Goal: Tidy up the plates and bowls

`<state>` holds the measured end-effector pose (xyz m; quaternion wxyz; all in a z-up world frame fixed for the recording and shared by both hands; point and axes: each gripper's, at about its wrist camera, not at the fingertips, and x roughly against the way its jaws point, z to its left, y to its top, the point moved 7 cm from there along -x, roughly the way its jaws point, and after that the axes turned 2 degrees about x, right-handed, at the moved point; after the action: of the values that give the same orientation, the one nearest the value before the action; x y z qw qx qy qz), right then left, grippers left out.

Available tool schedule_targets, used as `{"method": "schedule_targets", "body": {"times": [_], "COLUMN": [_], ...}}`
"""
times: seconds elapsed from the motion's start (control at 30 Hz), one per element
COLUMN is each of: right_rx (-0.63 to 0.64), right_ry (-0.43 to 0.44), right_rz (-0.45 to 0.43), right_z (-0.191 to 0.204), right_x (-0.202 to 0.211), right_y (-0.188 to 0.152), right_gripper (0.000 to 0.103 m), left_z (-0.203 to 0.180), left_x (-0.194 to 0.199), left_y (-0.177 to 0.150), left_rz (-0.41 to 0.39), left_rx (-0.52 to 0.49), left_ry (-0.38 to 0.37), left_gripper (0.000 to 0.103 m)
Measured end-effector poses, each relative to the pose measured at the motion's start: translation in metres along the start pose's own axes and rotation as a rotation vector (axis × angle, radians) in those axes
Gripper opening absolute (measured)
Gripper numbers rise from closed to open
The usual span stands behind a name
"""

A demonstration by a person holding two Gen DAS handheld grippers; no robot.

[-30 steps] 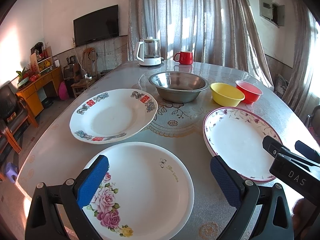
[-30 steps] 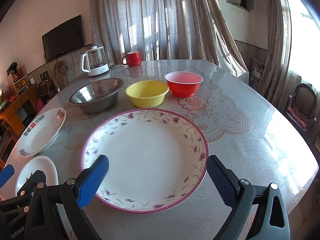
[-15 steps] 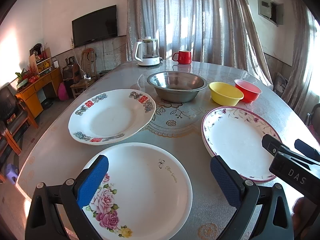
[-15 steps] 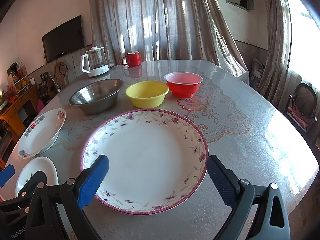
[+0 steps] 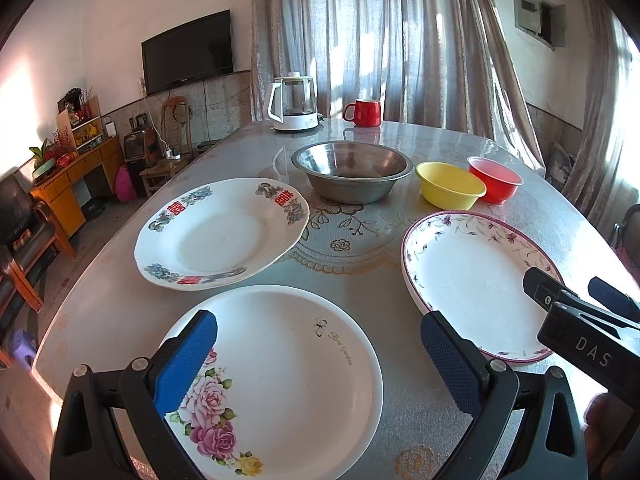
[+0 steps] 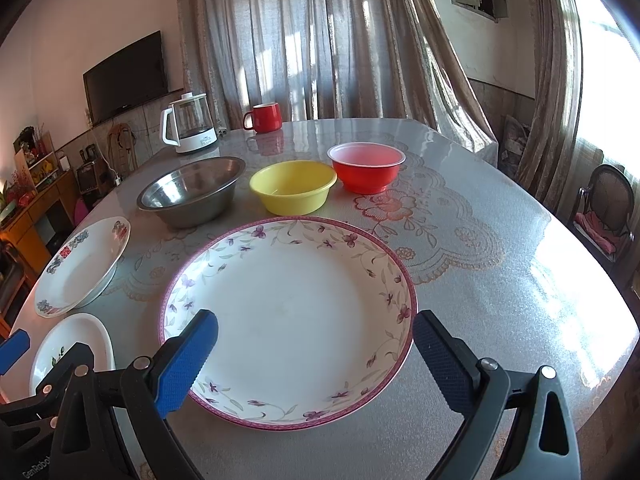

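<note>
Three plates lie on the table. A white rose plate point(image 5: 280, 376) lies under my open, empty left gripper point(image 5: 320, 360). A red-and-blue patterned plate point(image 5: 220, 232) lies behind it. A purple-rimmed floral plate point(image 6: 288, 312) lies under my open, empty right gripper point(image 6: 316, 360); it also shows in the left wrist view point(image 5: 476, 280). Behind stand a steel bowl point(image 6: 192, 192), a yellow bowl point(image 6: 294, 192) and a red bowl point(image 6: 366, 172), side by side.
A white kettle point(image 6: 188, 130) and a red mug point(image 6: 264, 117) stand at the table's far edge. The table point(image 6: 500, 280) has a lace mat under clear cover. Chairs stand to the right point(image 6: 604, 216) and a cabinet to the left point(image 5: 72, 172).
The left gripper has drawn back slightly, so the rose plate sits a little higher in its view. The right gripper has barely moved.
</note>
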<state>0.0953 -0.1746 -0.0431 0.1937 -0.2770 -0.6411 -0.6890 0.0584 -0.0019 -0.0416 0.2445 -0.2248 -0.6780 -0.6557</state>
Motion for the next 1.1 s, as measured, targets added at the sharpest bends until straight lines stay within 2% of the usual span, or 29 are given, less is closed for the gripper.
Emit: {"method": "schedule_targets", "body": {"times": [0.7,0.83,0.97,1.03,1.1], "right_rx": [-0.04,-0.06,-0.116,-0.156,-0.158], "right_ry": [-0.002,0.034,0.089,0.112,0.114], "right_rz": [0.009,0.012,0.023,0.047,0.083], "right_z": [-0.022,-0.034,-0.057,-0.068,-0.076], "right_x": [-0.009,-0.011,-0.015,-0.021,-0.028], "right_y": [0.005,0.008,0.014,0.013,0.01], "right_gripper": [0.1,0.099,0.095,0.085,0.07], "left_z": [-0.017,-0.025,-0.03,-0.034,-0.039], "left_x": [-0.012,-0.02,-0.029,-0.035,-0.042], "left_y": [0.005,0.008,0.023,0.031,0.035], "left_rz": [0.038,0.084,0.107,0.136,0.165], "left_rx": [-0.049,-0.063,-0.087,-0.067,-0.071], "left_ry": [-0.033,-0.101,-0.12,-0.165,-0.2], "left_gripper": [0.102,0.102,0.102,0.102,0.1]}}
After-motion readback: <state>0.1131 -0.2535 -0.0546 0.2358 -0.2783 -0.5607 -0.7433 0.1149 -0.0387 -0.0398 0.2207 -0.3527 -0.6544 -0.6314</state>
